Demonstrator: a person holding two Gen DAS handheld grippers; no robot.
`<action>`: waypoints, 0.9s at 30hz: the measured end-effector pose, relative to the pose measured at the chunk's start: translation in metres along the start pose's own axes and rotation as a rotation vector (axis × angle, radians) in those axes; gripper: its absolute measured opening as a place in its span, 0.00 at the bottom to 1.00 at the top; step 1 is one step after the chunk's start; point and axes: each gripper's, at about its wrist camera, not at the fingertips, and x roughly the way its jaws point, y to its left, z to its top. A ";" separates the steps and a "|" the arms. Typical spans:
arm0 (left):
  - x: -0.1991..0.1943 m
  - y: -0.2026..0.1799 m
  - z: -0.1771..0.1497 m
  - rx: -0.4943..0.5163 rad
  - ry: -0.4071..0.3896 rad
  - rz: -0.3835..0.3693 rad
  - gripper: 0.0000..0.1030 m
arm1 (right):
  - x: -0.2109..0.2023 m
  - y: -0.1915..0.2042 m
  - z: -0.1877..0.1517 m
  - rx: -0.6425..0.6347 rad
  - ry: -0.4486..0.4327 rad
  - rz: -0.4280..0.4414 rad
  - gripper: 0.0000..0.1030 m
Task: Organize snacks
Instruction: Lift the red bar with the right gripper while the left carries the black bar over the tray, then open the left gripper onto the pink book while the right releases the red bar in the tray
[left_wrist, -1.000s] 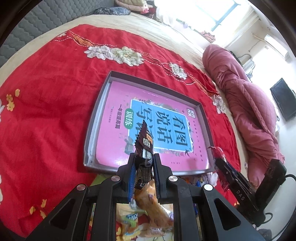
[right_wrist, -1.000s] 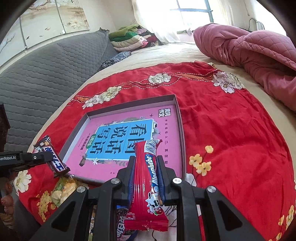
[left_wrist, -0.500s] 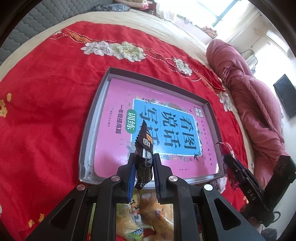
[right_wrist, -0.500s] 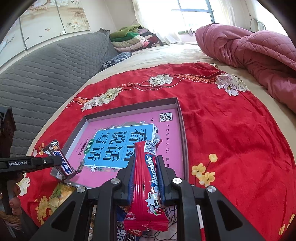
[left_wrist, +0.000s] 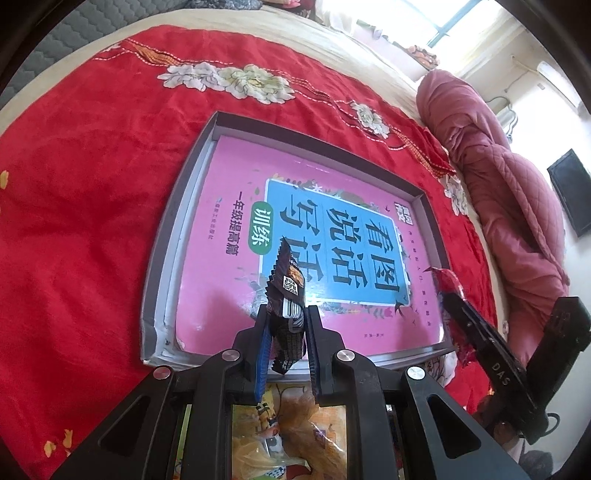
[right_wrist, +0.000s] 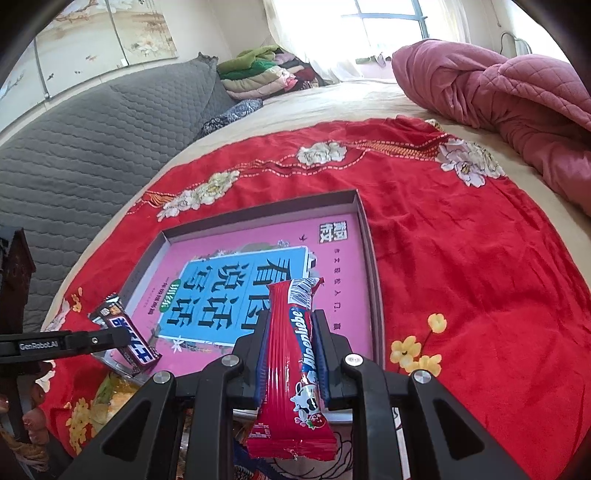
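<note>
Crinkled foil fills both my jaws: the left gripper (left_wrist: 286, 325) is clamped on a dark brown chocolate bar (left_wrist: 286, 295) that stands upright between the pads, and the right gripper (right_wrist: 290, 354) is pinched around a long red Alpenliebe candy stick (right_wrist: 291, 362), gripped near its middle with both ends hanging free. Below my left jaws, at the bottom of that frame, lie more snack packets (left_wrist: 295, 424), yellow and orange, loose on the bed.

Just beyond both tips sits the shallow grey box (left_wrist: 162, 258), on the red flowered bedspread (left_wrist: 74, 221). Inside it lies only a pink book (left_wrist: 229, 280) with a blue title panel, covering nearly the whole floor; no snack is in it yet. In the right wrist frame the chocolate bar hovers at the box's lower left corner, and the candy stick is over its near edge.

My worry: the book's cover is glossy and flat, so a bar let go from this height may skid or bounce over the low wall. The candy stick is long and floppy, and could catch the rim and tip outward. Both my grippers are near each other and could knock together.

At the upper right of each frame lies a rolled pink quilt (right_wrist: 498, 92).
</note>
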 end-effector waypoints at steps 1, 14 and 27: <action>0.000 0.001 0.000 -0.004 0.002 0.002 0.17 | 0.003 0.000 -0.001 -0.002 0.007 -0.003 0.21; 0.003 0.007 0.001 -0.031 0.014 -0.012 0.18 | 0.020 -0.006 -0.007 0.009 0.057 -0.036 0.21; 0.009 0.022 0.000 -0.092 0.045 -0.020 0.26 | 0.019 -0.003 -0.005 -0.001 0.072 -0.054 0.22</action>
